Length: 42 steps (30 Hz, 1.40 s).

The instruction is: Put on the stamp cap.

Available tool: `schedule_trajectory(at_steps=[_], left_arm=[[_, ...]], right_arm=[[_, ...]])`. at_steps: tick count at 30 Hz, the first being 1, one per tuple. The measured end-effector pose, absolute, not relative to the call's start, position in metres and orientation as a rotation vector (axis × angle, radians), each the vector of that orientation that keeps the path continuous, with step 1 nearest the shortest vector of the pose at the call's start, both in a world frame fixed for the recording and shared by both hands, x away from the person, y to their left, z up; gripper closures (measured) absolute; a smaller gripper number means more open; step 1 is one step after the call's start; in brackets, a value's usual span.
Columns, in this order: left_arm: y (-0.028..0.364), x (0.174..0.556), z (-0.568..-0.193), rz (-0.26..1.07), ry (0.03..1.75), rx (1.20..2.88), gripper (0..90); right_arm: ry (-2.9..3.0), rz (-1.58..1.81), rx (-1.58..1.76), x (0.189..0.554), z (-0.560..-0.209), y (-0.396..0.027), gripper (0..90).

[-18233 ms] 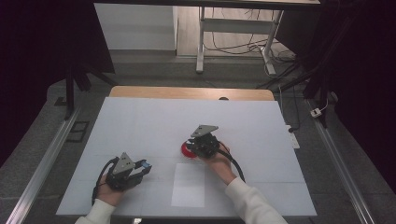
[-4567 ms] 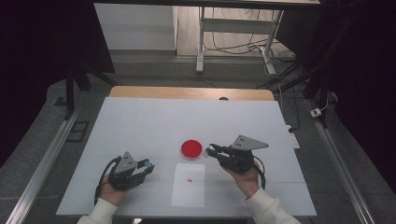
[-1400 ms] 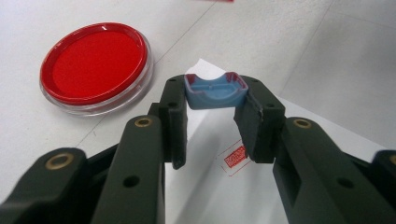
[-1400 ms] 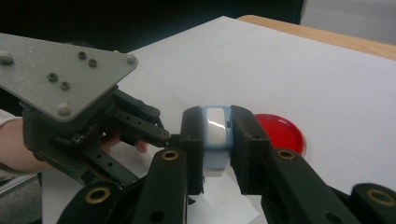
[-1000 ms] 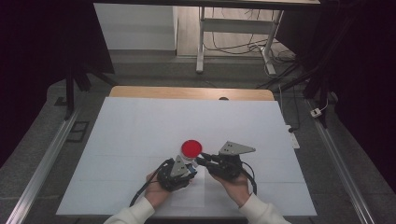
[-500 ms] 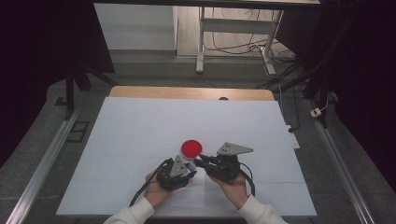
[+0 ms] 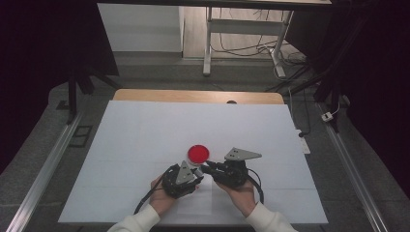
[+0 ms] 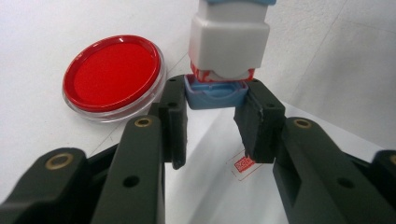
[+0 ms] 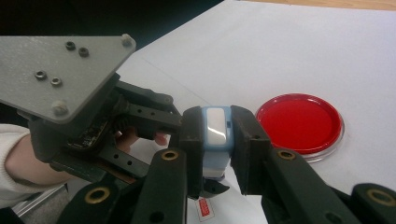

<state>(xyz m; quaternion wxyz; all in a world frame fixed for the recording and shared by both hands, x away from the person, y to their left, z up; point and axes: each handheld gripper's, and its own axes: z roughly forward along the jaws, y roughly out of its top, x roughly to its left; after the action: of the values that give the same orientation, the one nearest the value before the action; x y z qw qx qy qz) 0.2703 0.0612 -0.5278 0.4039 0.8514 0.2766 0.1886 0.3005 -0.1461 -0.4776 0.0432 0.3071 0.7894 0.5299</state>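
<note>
A white stamp (image 8: 229,42) with a blue top is held over the paper sheet (image 7: 196,200). My right gripper (image 9: 215,135) is shut on the stamp's body (image 9: 215,126). My left gripper (image 8: 215,112) is shut on a small blue cap (image 8: 215,94) that sits against the stamp's red-stained lower end. In the high view both grippers, left (image 7: 197,172) and right (image 7: 205,169), meet tip to tip just in front of the round red ink pad (image 7: 198,153). A red stamped mark (image 8: 243,164) lies on the paper beneath the jaws.
The white table cover (image 7: 145,125) spreads wide on all sides. The ink pad (image 8: 113,74) in its clear dish lies close behind the grippers. A wooden edge (image 7: 193,95) runs along the far side. Metal rails (image 7: 43,179) flank the table.
My left hand has come from the table's left side to the middle and met the right gripper. Over the last second neither hand has moved.
</note>
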Motion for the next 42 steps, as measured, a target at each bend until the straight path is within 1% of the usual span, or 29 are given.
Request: schedule_trajectory(at_steps=[42], left_arm=[[0.0592,0.2678,-0.5275,0.519,0.69,2.139,64.1]], right_arm=[[2.384,1.618,0.996,0.2984,-0.4829,-0.1438,74.7]])
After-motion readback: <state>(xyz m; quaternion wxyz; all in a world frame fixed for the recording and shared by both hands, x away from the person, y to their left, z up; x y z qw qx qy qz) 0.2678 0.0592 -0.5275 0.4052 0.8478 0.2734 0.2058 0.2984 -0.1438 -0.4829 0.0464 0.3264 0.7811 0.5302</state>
